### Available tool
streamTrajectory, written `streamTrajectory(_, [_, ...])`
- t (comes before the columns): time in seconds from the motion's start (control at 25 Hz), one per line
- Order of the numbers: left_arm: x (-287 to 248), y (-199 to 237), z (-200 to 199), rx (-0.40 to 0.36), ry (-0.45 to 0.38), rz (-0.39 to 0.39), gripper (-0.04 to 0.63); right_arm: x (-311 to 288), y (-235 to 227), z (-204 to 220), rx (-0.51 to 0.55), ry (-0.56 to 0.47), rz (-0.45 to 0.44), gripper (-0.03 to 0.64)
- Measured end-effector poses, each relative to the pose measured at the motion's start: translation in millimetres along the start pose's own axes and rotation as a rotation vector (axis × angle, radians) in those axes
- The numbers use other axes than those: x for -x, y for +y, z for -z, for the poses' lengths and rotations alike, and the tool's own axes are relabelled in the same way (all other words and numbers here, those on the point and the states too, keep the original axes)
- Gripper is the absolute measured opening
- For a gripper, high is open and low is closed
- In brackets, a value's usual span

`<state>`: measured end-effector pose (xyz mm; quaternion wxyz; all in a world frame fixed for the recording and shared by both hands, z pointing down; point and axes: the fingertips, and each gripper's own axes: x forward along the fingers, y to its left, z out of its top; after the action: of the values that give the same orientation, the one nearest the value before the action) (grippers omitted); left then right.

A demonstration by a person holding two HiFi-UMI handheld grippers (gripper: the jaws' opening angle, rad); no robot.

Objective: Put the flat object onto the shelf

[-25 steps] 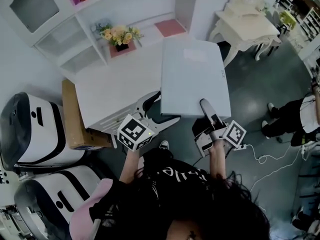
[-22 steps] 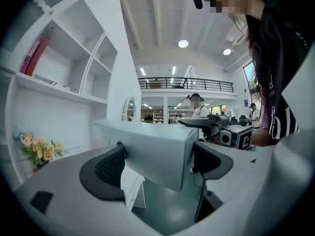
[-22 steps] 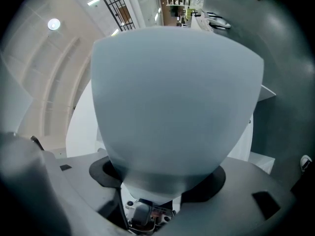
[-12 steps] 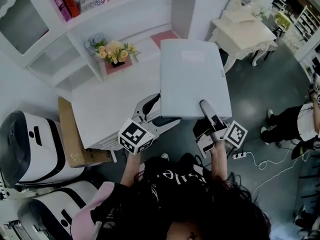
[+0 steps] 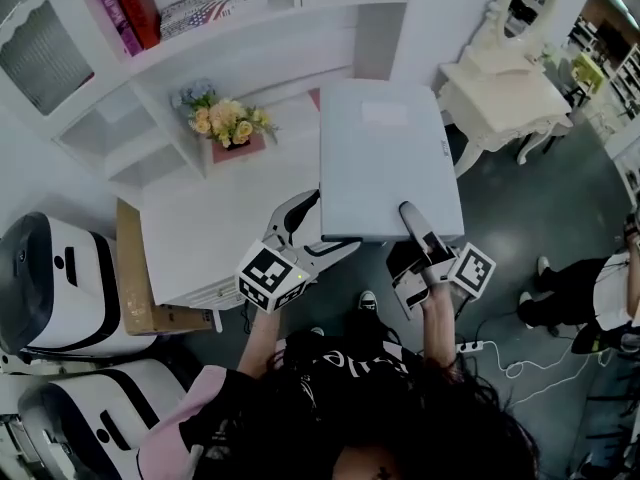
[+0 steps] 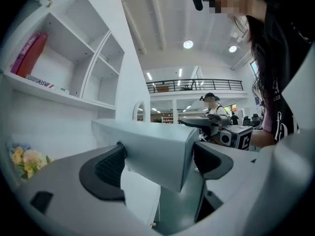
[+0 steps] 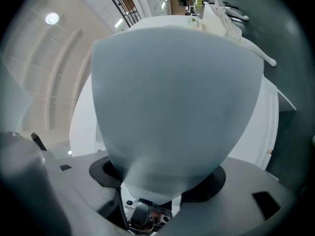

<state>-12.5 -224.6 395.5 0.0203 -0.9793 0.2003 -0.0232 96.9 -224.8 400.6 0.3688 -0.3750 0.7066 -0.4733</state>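
While the flat object [image 5: 385, 148] hangs above the surface [image 5: 220, 218], left gripper [image 5: 322, 224] fingers clamp its corner, right gripper [image 5: 407, 212] fingers its near edge.

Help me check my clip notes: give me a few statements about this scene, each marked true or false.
1. The pale grey flat rectangular panel is clamped in the jaws of the right gripper. True.
2. The left gripper is empty. False: a corner of the panel stands between its jaws.
3. The panel rests on the white shelf unit. False: both grippers hold it by its near edge, and it is not set on any shelf.
4. In the head view, a bunch of yellow flowers stands left of the panel. True.
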Motion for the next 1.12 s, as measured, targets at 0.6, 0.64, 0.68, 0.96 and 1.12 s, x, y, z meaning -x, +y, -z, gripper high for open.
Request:
streamTrajectory(0.6, [-123,60,-69,-0.085,-0.07,-0.145,0.453,-73,19,-147,0.089,0.147,-0.111,0.308])
streamTrajectory(0.64, [-128,64,-74,-0.091,-0.074,-0.155,0.453,-78,22,-153,0.094,0.157,-0.12,0.308])
streamTrajectory(0.68, [-131,68,-79,-0.096,-0.079,-0.166,0.453,-84,26,-159,0.101,0.167,-0.129,0.308])
streamTrajectory(0.96, [-148,97,-107,-0.11,-0.105,-0.226,0.453,-121,49,-187,0.159,0.229,-0.166,0.308])
streamTrajectory(1.12, [-154,112,-125,-0.131,-0.116,-0.255,0.453,-141,59,-200,0.149,0.259,-0.188,0.308])
